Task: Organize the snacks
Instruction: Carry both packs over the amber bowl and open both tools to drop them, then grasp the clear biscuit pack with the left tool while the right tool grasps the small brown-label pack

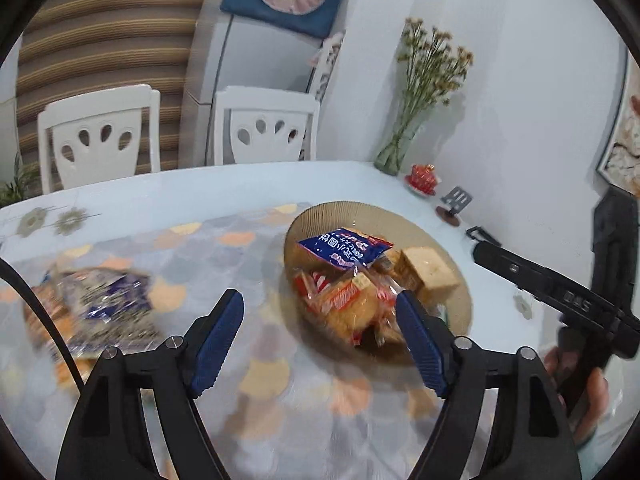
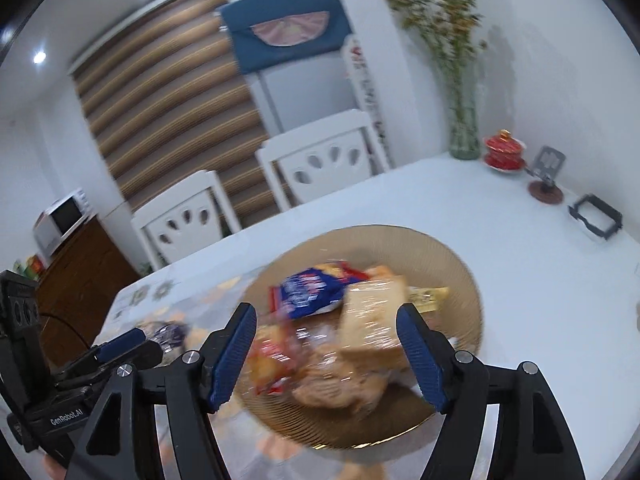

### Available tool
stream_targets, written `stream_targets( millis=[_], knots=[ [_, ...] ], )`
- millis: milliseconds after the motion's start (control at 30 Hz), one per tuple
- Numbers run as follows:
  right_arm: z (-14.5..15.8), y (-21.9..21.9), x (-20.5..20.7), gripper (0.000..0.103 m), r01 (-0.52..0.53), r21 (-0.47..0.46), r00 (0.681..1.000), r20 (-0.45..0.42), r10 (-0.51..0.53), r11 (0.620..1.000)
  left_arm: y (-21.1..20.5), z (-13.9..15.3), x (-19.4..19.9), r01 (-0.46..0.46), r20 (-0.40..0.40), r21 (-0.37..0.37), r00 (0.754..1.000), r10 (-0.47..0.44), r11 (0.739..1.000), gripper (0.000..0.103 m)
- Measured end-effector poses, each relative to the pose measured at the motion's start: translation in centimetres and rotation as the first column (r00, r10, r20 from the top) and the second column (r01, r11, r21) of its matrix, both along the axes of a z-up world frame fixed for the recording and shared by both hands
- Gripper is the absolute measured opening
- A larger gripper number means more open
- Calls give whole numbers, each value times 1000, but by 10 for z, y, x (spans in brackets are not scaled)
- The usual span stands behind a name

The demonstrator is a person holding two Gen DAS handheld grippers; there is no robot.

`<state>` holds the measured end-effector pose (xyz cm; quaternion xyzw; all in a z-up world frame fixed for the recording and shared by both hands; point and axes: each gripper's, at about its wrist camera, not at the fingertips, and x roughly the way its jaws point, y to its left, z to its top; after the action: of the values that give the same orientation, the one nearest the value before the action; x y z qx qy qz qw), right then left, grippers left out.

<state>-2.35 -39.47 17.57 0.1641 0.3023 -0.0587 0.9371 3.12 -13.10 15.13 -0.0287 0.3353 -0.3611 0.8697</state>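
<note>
Hovering over snack plate (image 2: 460, 264) | left tool (image 1: 320, 336) spread, empty | right tool (image 2: 326, 356) spread, empty

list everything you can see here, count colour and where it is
plate: 1, tan ribbed, middle of the table
snack packs on the plate: several, blue, red-orange and beige; exact count unclear
snack pile off the plate: blurred, blue and orange, on the table left of the plate
table: 1, white with a pastel patterned cloth
vase of dried flowers: 1, green glass, far corner by the wall
lidded cup: 1, red, on a saucer beside the vase
phone stand: 1, grey with a brown base, right of the cup
chairs: 2, white, behind the table
fridge: 1, pale, blue cover on top
microwave: 1, white, on a brown cabinet
left tool: blue pads, open, holding nothing
right tool: blue pads, open over the plate
</note>
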Motion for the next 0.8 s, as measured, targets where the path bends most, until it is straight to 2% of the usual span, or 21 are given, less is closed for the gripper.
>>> stream_targets(
  millis=[133, 267, 467, 667, 733, 800],
  knots=[
    [10, 42, -9, 71, -99, -51, 995, 25, 100, 994, 54, 7, -29, -100, 35, 5, 994, 100, 995, 76],
    [-2, 80, -10, 71, -200, -48, 980, 5, 201, 979, 99, -6, -39, -203, 7, 21, 979, 203, 979, 76],
    [-62, 129, 2, 71, -307, -48, 946, -123, 299, 951, 154, -68, -39, -333, -106, 75, 934, 340, 940, 76],
    [-124, 146, 18, 71, -358, -9, 910, -226, 347, 934, 180, -122, -32, -428, -162, 125, 881, 444, 895, 75],
    [-140, 147, 21, 71, -364, -9, 904, -246, 350, 931, 183, -132, -33, -437, -174, 137, 873, 456, 889, 75],
    [-150, 146, 24, 71, -362, 18, 893, -279, 353, 932, 183, -133, -31, -429, -180, 132, 876, 448, 893, 75]
  ],
)
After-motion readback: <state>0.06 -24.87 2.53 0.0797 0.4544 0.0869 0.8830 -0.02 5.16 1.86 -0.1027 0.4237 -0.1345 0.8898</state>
